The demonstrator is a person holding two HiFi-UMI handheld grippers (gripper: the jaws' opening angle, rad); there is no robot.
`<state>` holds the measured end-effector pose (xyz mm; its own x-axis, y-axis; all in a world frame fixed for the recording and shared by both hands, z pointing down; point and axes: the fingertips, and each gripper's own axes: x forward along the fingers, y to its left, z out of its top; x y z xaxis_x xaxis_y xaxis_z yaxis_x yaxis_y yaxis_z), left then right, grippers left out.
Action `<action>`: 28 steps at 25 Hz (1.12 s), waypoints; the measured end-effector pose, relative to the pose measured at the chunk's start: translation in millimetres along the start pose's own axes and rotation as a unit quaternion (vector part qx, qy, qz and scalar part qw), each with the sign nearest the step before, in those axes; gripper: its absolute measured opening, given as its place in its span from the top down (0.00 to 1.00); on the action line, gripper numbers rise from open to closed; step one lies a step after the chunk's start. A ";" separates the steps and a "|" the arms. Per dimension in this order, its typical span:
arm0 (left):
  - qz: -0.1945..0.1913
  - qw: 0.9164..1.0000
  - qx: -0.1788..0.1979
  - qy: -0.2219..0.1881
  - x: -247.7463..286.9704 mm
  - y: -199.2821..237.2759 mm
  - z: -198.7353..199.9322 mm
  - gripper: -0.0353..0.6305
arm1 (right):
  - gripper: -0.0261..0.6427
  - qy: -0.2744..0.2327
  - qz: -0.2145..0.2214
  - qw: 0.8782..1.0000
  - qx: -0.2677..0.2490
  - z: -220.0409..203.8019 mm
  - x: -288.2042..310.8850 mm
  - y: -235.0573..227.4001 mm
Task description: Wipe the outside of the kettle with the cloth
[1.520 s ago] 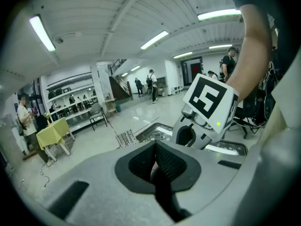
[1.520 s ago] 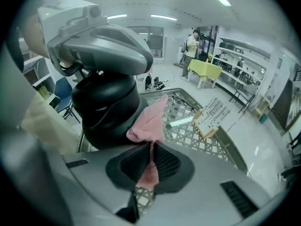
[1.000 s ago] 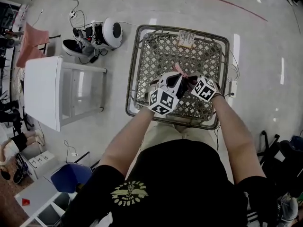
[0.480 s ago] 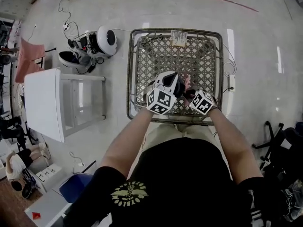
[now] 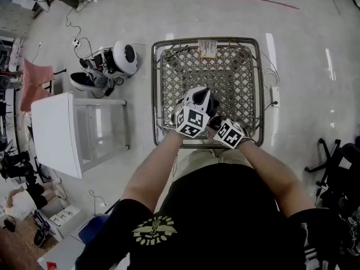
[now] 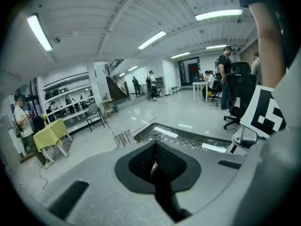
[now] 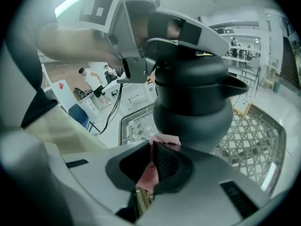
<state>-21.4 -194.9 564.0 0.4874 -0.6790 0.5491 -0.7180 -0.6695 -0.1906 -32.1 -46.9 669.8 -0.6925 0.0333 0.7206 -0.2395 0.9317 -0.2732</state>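
Wiping is judged to be under way. The kettle (image 7: 193, 102) is gripped by its top handle in the left gripper (image 6: 155, 161), whose jaws are clamped on the dark handle. The pink cloth (image 7: 164, 139) is pinched in the closed jaws of the right gripper (image 7: 154, 161). Its free edge is laid against the kettle's lower belly, just ahead of the jaw tips.

Only a short tuft of cloth is left proud of the jaws, so the tips should be kept angled away and the fabric alone pressed to the wall. Strokes are best drawn round the curve of the body, from the belly up toward the spout, which is pointed away to the right gripper's right. The kettle should be held steady by the left gripper and turned between strokes, so that unwiped sides are brought round to the cloth. Pressure should be kept light enough that the handle is not twisted in the clamped jaws.

A lattice basket (image 5: 153, 89) is spread beneath both grippers, and whether the kettle is rested on it or held clear cannot be told. A small paper tag (image 5: 206, 48) is seen at the rim farthest beyond the grippers; nothing else can be made out in it. The kettle's lid appears to be shut, so its contents cannot be judged.
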 end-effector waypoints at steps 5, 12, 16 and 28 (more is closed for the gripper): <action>0.003 1.000 0.007 -0.001 -0.6 1.1 -0.3 0.94 | 0.92 -0.011 0.008 0.999 -0.029 14.4 5.8 14.2; 0.002 1.000 0.004 -0.002 0.9 0.9 0.8 0.94 | 0.92 0.031 -0.032 0.998 -0.038 -19.4 6.0 -20.7; 0.002 1.000 0.005 0.000 1.9 -0.6 1.2 0.94 | 0.92 0.049 -0.055 0.996 -0.055 -32.1 -1.7 -45.4; 0.007 1.000 0.004 0.000 2.1 1.5 1.0 0.94 | 0.92 0.140 -0.101 0.953 -0.247 -19.7 -11.9 -127.4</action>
<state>-20.9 -197.7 564.0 0.4772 -0.6879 0.5469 -0.7206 -0.6625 -0.2045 20.1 -158.8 708.6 -0.4415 -0.1342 0.8872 0.0495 0.9836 0.1735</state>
